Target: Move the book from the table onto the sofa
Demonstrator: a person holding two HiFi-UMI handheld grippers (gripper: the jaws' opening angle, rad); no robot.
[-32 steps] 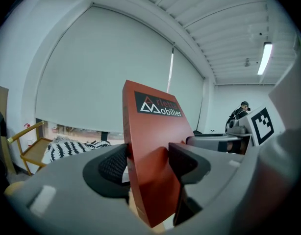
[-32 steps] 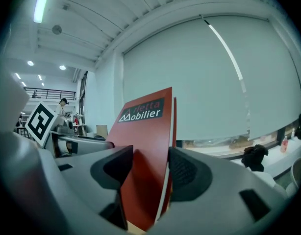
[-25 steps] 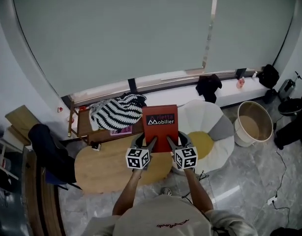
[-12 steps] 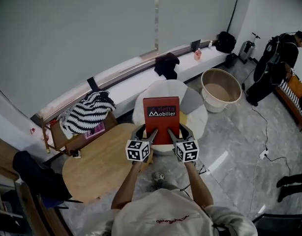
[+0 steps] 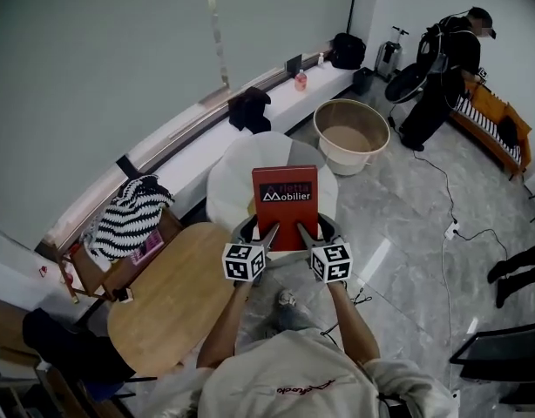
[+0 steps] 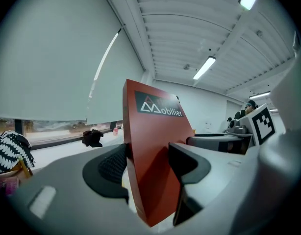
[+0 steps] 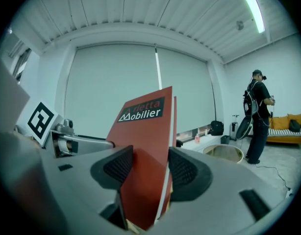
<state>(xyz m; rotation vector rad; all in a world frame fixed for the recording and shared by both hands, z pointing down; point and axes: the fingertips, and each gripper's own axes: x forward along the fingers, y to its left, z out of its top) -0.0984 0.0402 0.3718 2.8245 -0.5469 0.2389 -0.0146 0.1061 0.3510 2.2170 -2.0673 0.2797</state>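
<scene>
A red book (image 5: 285, 205) with "Mobilier" on its cover is held upright in the air in front of me. My left gripper (image 5: 260, 235) is shut on its lower left edge and my right gripper (image 5: 309, 235) on its lower right edge. In the left gripper view the book (image 6: 155, 146) stands clamped in my left gripper (image 6: 148, 168). The right gripper view shows the book (image 7: 145, 141) pinched by my right gripper (image 7: 149, 168). A white round padded seat (image 5: 237, 168) lies just beyond the book. The round wooden table (image 5: 167, 299) is down at the left.
A large round tub (image 5: 352, 133) stands right of the white seat. A striped cloth (image 5: 128, 218) lies on a low wooden stand at left. A person (image 5: 443, 68) stands at far right beside an orange sofa (image 5: 494, 116). A cable (image 5: 450, 225) crosses the marble floor.
The view has swung right while both grippers keep hold of the book. The table has slid to the lower left, the white seat sits behind the book, and the person and orange sofa have come nearer.
</scene>
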